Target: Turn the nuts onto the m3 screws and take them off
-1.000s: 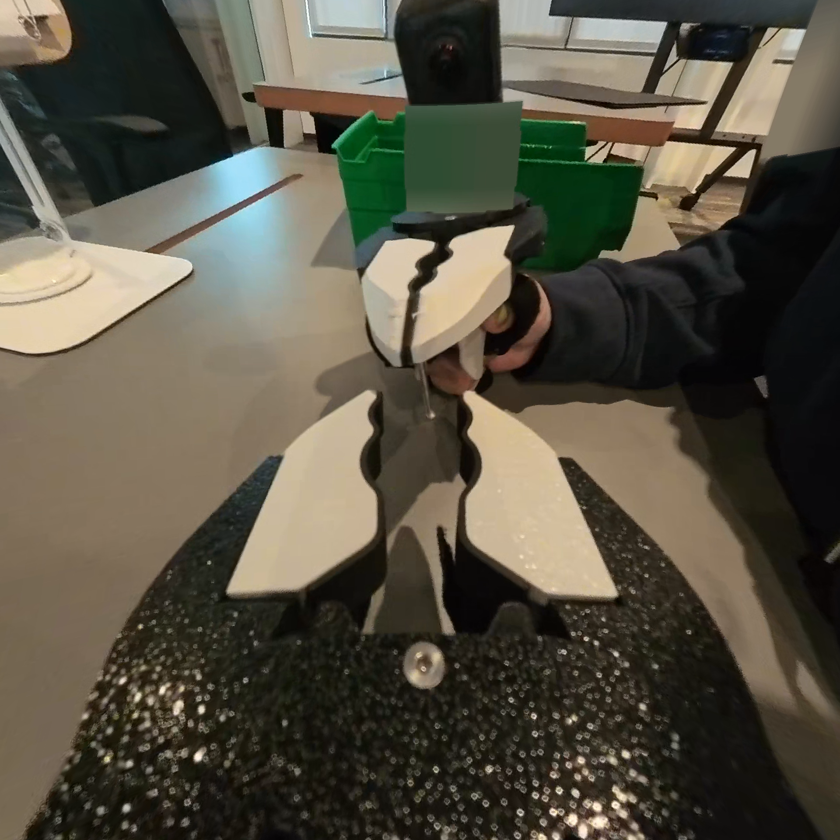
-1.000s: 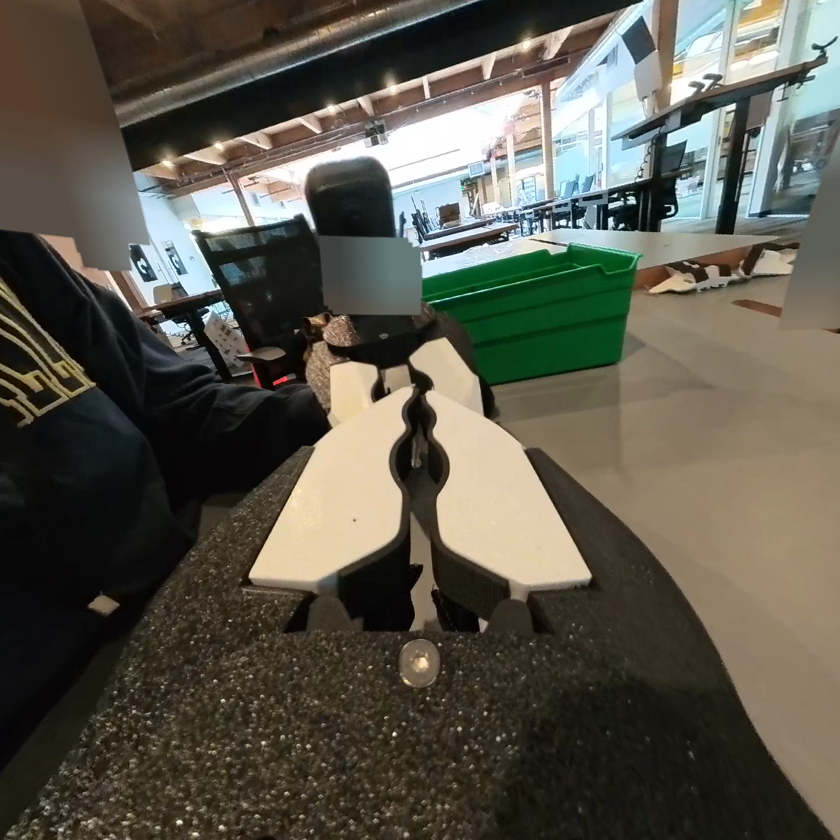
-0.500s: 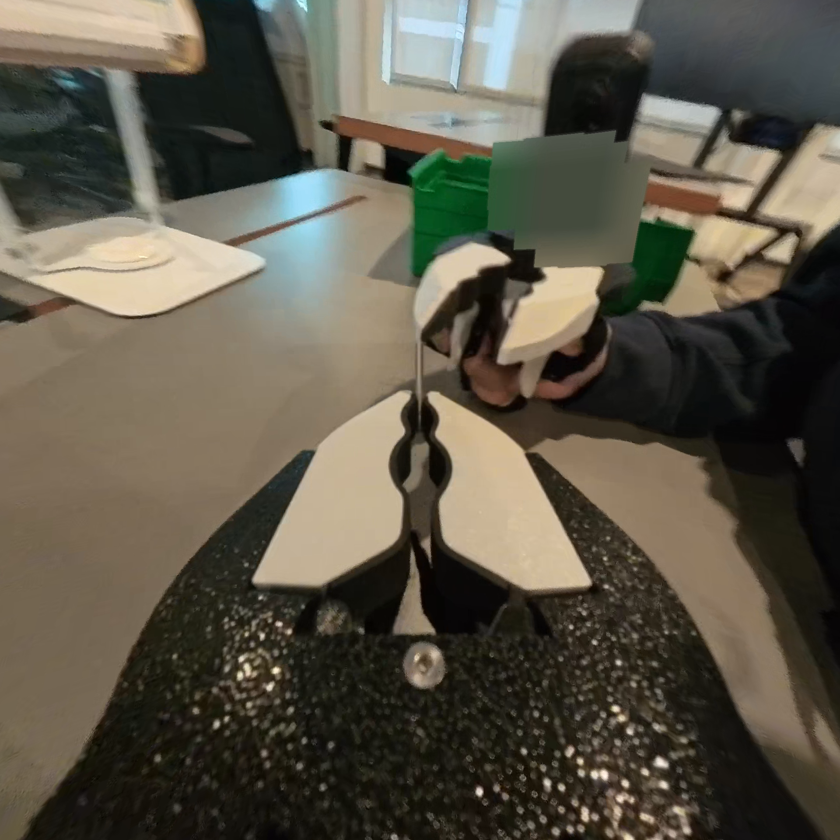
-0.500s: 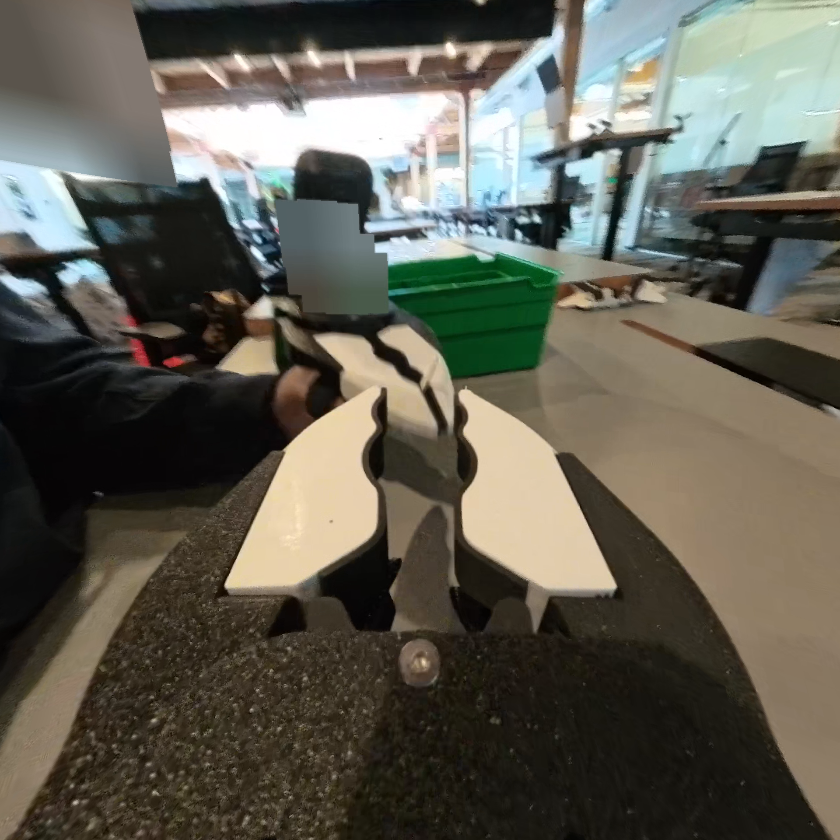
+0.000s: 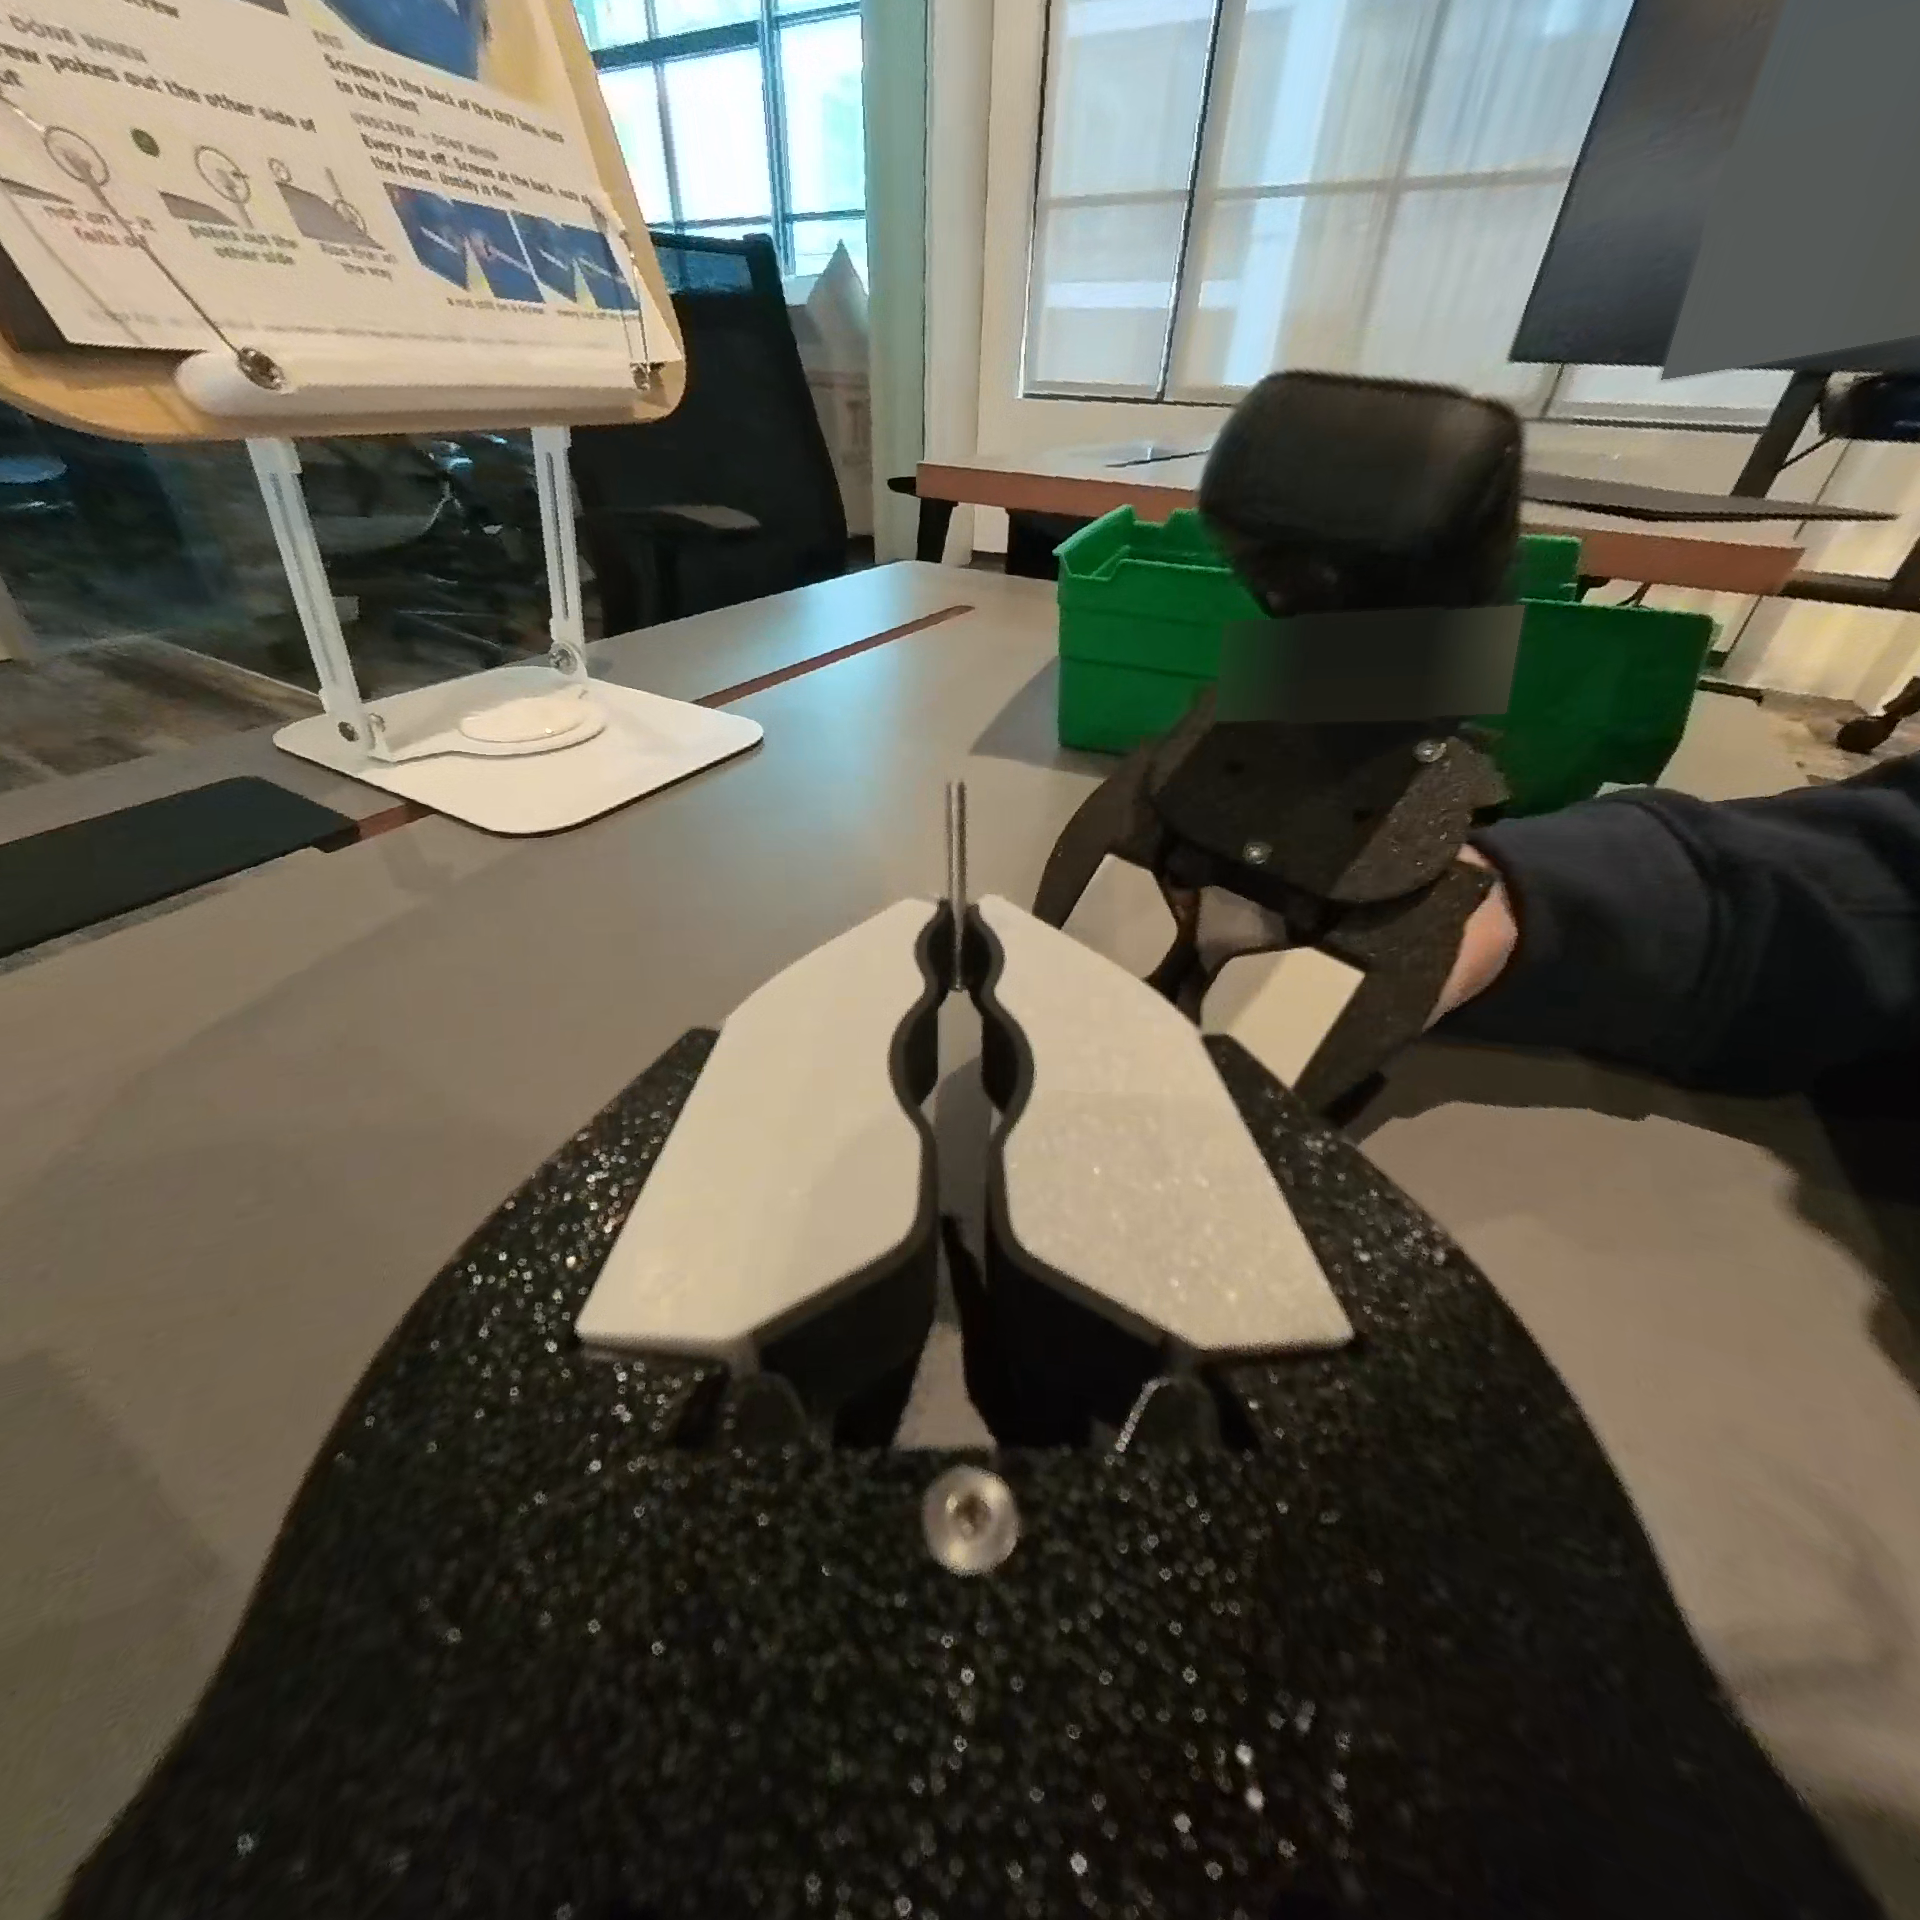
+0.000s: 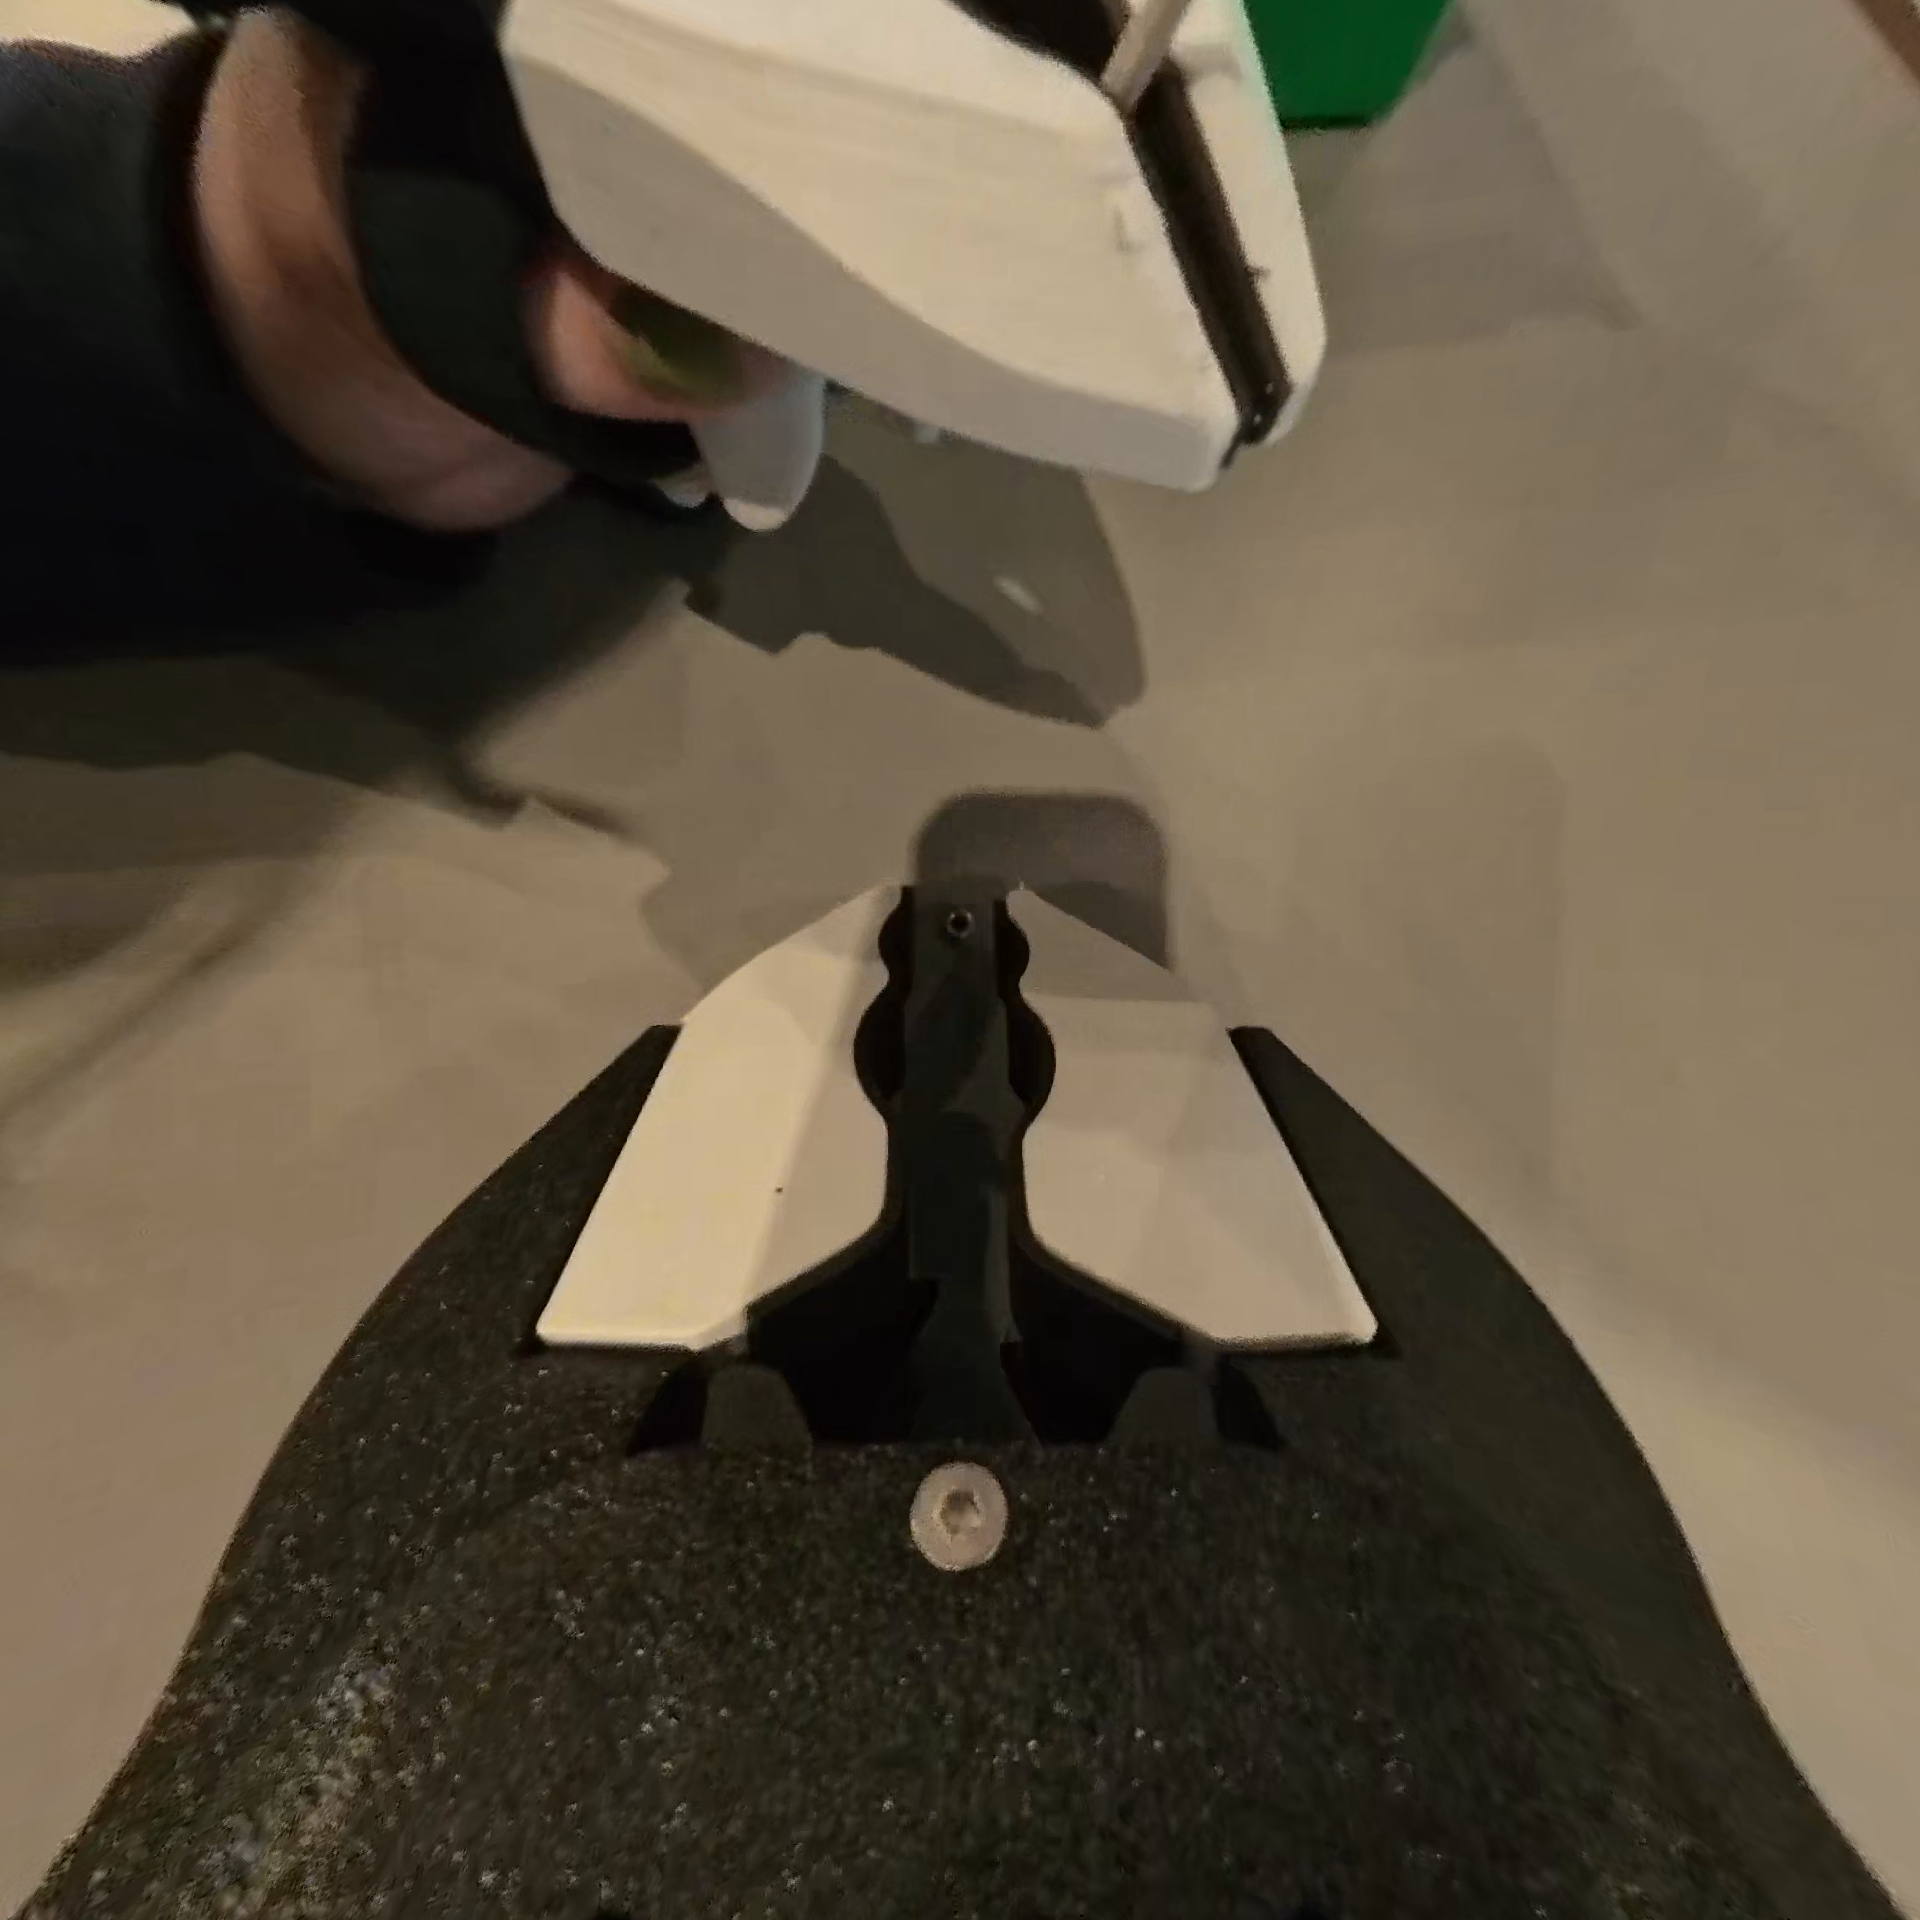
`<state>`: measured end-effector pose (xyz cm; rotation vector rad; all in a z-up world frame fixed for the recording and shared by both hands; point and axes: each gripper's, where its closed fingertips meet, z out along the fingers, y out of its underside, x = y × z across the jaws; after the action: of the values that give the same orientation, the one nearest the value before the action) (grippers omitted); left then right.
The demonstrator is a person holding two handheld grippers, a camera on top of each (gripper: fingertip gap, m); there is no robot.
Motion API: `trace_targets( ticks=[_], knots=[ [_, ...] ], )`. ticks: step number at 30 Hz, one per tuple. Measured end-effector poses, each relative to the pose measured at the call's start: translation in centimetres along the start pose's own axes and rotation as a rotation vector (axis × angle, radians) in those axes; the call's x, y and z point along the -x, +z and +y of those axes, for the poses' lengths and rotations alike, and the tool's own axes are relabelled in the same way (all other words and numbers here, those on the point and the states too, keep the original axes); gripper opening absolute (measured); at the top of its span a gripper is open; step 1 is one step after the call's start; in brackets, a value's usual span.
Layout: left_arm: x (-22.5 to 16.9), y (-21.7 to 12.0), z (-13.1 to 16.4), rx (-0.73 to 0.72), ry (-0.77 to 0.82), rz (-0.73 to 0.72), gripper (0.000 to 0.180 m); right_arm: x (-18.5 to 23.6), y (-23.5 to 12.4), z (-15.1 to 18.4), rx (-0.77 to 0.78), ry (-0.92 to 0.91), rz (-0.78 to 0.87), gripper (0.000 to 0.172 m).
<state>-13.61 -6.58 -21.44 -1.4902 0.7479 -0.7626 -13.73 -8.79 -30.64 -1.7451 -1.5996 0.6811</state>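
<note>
My left gripper (image 5: 957, 914) is shut on a thin metal screw (image 5: 956, 862) that stands up from its fingertips. It also shows in the right wrist view (image 6: 1242, 416) at the top, closed, with the screw (image 6: 1143, 42) at the frame's edge. My right gripper (image 6: 956, 902) points down at the grey table (image 6: 1558, 727). Its jaws stand a little apart. A small nut (image 6: 956, 922) lies between the fingertips, and the pads do not press on it. In the left wrist view the right gripper (image 5: 1226, 977) is seen from beneath, just right of the screw.
A green bin (image 5: 1143, 665) stands behind the right gripper. A document stand with a white base (image 5: 520, 748) is at the left, with a black pad (image 5: 156, 862) in front of it. A person's dark sleeve (image 5: 1714, 935) reaches in from the right. Across from one pair of fingers to the other is roughly 9 centimeters.
My left gripper shut on the screw that the right gripper held. The right gripper let go, tipped down over the table and narrowed its jaws around the nut.
</note>
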Motion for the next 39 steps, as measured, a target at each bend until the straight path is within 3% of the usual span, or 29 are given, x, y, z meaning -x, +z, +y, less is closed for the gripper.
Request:
trace_targets(
  ticks=[17, 22, 29, 39],
  knots=[
    [-0.6, 0.1, 0.0, -0.005, -0.006, 0.054, 0.002, -0.2, 0.0, 0.3, 0.014, -0.034, 0.03, 0.005],
    [-2.1, 0.5, 0.3, 0.022, 0.016, 0.14, 0.001, -2.2, -2.7, -0.9, -0.139, 0.042, 0.058, 0.004],
    [-3.6, 1.0, 1.5, 0.105, 0.032, 0.222, 0.001, -1.6, -8.4, -5.5, -0.534, 0.072, -0.067, 0.004],
    [-4.7, 1.2, 2.1, 0.146, 0.068, 0.283, 0.001, 0.5, -9.0, -6.7, -0.607, 0.028, -0.165, 0.004]
  ],
)
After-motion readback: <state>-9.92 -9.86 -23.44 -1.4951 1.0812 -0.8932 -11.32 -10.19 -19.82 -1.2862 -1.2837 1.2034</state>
